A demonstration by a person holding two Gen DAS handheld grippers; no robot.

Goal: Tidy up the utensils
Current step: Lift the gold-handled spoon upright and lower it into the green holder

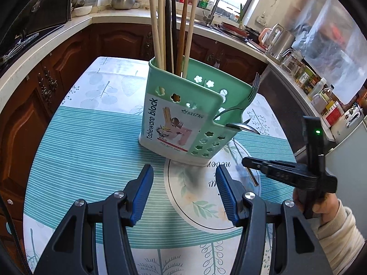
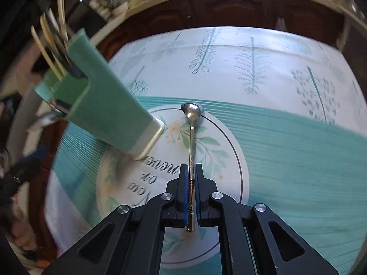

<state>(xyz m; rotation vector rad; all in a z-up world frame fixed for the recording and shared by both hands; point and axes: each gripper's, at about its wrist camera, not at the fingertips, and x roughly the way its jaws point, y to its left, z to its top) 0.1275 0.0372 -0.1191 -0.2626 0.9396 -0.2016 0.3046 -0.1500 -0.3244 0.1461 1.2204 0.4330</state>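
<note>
At a kitchen table covered with a teal-striped, leaf-printed tablecloth (image 1: 75,142), the left gripper (image 1: 184,192) hovers with its blue-padded jaws standing well apart and nothing between them. Ahead of those jaws stands a mint-green plastic tableware caddy with flower-shaped cutouts (image 1: 183,114), its base partly on a round white placemat printed with leaves and script (image 1: 201,204). A bundle of pale, black and brown chopsticks (image 1: 170,25) rises upright from the caddy's far left compartment, while a steel fork (image 1: 250,94) and a steel spoon bowl (image 1: 243,127) lean out of its lower right compartment. Dark wooden cabinets (image 1: 68,52) and a crowded pale countertop (image 1: 110,18) ring the table.

To the right of the left jaws, a person's hand in a cream ribbed sleeve (image 1: 330,208) holds the right gripper (image 2: 191,171). Its jaws are pressed together on the handle of a slim, gold-toned metal teaspoon (image 2: 191,137). The teaspoon lies on the placemat, its long axis running straight out from the jaws, bowl end farthest from them at the placemat's far edge and handle end tucked back between the pads. The caddy stands just left of the spoon, its base corner near the shaft but apart from it; nothing lies across the spoon, and the cloth to the right of the jaws is open.
</note>
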